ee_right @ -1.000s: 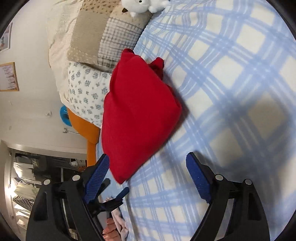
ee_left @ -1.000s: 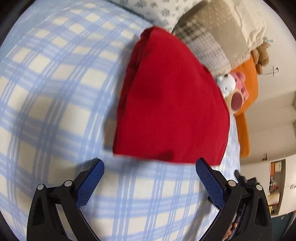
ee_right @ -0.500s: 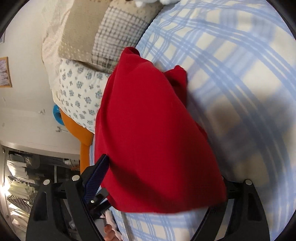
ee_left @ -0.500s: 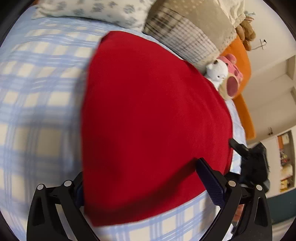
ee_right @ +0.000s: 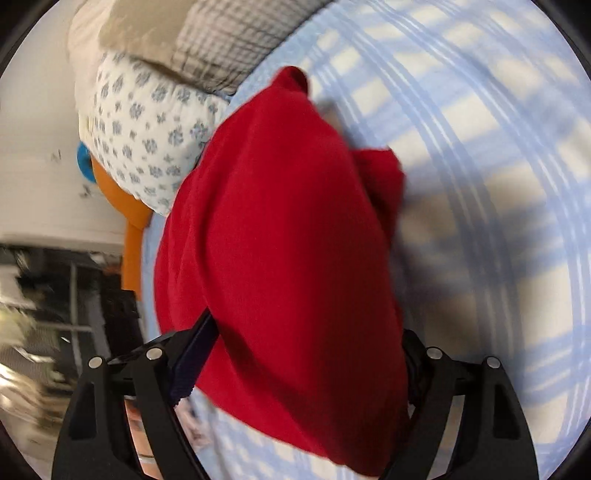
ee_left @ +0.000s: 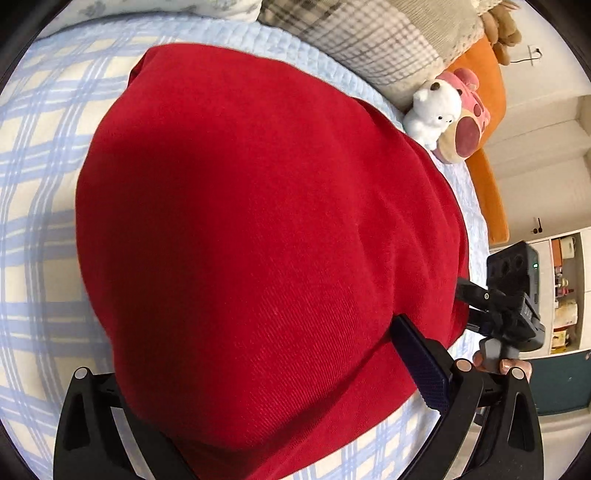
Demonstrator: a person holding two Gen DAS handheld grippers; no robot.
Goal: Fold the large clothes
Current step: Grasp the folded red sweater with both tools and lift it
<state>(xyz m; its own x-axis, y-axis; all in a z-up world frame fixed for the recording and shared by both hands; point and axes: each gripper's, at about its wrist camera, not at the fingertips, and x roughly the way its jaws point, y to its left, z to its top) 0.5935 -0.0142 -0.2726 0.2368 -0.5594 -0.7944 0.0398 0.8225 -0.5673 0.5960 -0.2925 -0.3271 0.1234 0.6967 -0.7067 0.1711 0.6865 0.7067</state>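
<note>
A folded red garment (ee_left: 258,229) lies on the blue-and-cream plaid bedspread (ee_left: 33,177). In the left wrist view it fills the middle; my left gripper (ee_left: 266,373) is open, its jaws wide apart on either side of the near edge, with the left finger hidden under the cloth. In the right wrist view the same garment (ee_right: 280,240) lies between the jaws of my right gripper (ee_right: 299,365), which is open, with the right finger mostly covered by cloth. The right gripper also shows in the left wrist view (ee_left: 513,310) at the garment's right edge.
Pillows (ee_left: 369,33) and plush toys (ee_left: 436,110) lie at the bed's head, with an orange cushion (ee_left: 484,155) beyond. A floral pillow (ee_right: 147,147) shows in the right wrist view. Shelves (ee_left: 565,288) stand off the bed's side.
Both grippers have moved forward to the garment; its near edge now lies between each pair of open jaws. The garment itself has stayed put.
</note>
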